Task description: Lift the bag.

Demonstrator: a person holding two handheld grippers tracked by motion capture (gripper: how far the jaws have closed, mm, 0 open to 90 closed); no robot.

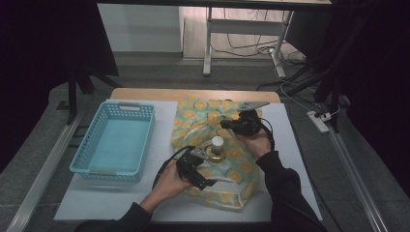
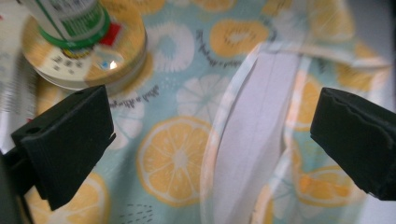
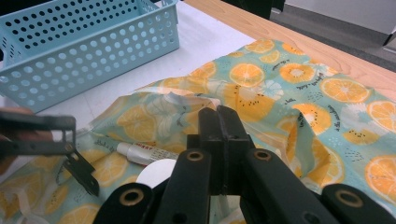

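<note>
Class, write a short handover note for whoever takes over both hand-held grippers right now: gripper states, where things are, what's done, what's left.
Left hand-held gripper: jaws open, over the fruit-print cloth bag near its white strap, gripping nothing.
Right hand-held gripper: jaws shut, above the bag's far part; whether it pinches fabric cannot be told.
A white-capped bottle stands on a round tin on the bag; a small tube lies beside it.
The blue basket sits to the left.
Done: nothing moved into the basket.
Left: probably grasping the bag and dealing with the items.

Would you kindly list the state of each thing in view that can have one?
Left gripper: open, over the bag's handle.
Right gripper: shut, holding nothing visible.
Fabric bag: lying flat, crumpled.
Bottle: upright on the bag, capped.
Basket: upright, empty.
</note>
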